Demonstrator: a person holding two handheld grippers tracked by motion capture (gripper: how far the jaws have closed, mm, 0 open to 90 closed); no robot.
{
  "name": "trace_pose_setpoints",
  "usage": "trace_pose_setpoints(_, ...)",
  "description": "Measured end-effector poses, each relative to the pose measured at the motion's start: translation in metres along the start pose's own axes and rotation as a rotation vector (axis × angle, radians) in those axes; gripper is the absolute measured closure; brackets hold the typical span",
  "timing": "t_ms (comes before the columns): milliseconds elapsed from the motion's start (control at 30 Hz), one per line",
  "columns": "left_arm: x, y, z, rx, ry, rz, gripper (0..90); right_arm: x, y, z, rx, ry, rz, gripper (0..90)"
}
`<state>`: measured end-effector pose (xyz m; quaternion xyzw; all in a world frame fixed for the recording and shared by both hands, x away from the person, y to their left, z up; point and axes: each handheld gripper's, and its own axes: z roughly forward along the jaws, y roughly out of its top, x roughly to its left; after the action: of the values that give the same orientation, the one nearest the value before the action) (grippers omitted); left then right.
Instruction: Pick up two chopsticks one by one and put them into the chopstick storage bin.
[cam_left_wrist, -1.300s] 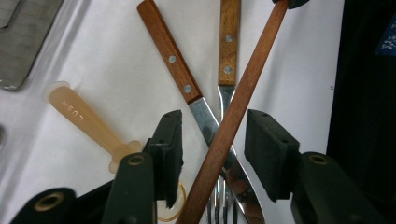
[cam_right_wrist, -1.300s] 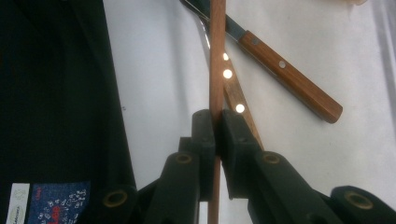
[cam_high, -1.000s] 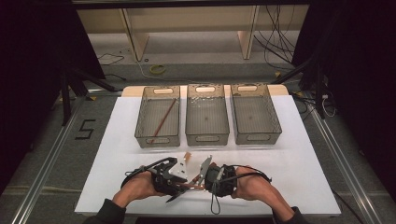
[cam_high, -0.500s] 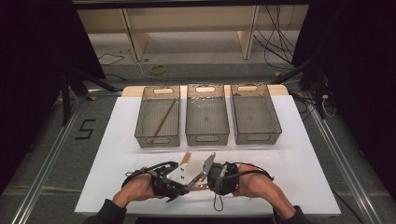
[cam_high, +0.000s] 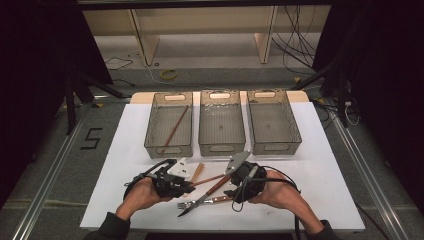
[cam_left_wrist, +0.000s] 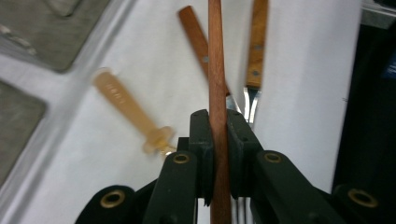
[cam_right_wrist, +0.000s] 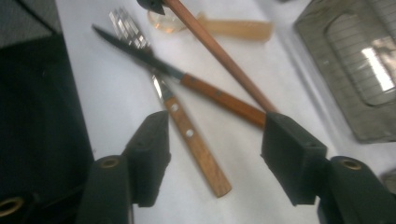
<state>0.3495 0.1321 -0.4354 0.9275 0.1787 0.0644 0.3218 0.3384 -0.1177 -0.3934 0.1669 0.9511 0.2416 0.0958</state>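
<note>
Your left gripper (cam_high: 186, 186) sits near the front edge of the white desk (cam_high: 125, 165), jaws pressed tight on a thin reddish-brown wooden stick (cam_left_wrist: 217, 93). In the left gripper view the stick runs straight up between the two black pads, clamped on both sides. In the high view the same stick (cam_high: 209, 179) leads from that gripper toward your right gripper.

Your right gripper (cam_high: 237, 186) is just beside the left one, with a small gap between them. Its jaws have just been opening and now stand spread wide. In the right gripper view (cam_right_wrist: 212, 149) the pads press on nothing; the desk and the end of a fork handle show in the gap below them, and the stick's end (cam_right_wrist: 219, 56) reaches the inner face of one pad, contact uncertain.

On the desk between and in front of your hands:
- a knife (cam_right_wrist: 187, 81) with a wooden handle and dark blade, lying across the fork;
- a fork (cam_right_wrist: 187, 130) with a riveted wooden handle;
- a pale amber plastic spoon (cam_right_wrist: 224, 25), just beyond the stick, blurred.

Further back, three clear bins stand in a row, side by side. The left bin (cam_high: 152, 135) has one long stick lying slantwise in it. The middle bin (cam_high: 205, 135) and right bin (cam_high: 295, 132) stand next to it.
</note>
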Motion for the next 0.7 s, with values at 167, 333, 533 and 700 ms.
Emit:
trace_pose_setpoints(167,0.010,-0.004,-0.006,-0.033,0.042,-0.072,82.3,-0.005,-0.006,-0.006,-0.074,-0.028,0.045,39.3)
trace_pose_setpoints(333,0.020,-0.007,-0.015,-0.081,0.092,-0.142,82.4,-0.007,-0.017,-0.005,-0.122,-0.038,0.077,37.4)
trace_pose_setpoints(533,0.035,-0.009,-0.030,-0.141,0.156,-0.228,82.4,-0.011,-0.040,0.000,-0.141,-0.030,0.149,35.1)
trace_pose_setpoints(700,0.047,-0.012,-0.037,-0.165,0.187,-0.272,82.4,-0.009,-0.057,0.004,-0.140,-0.036,0.177,34.7)
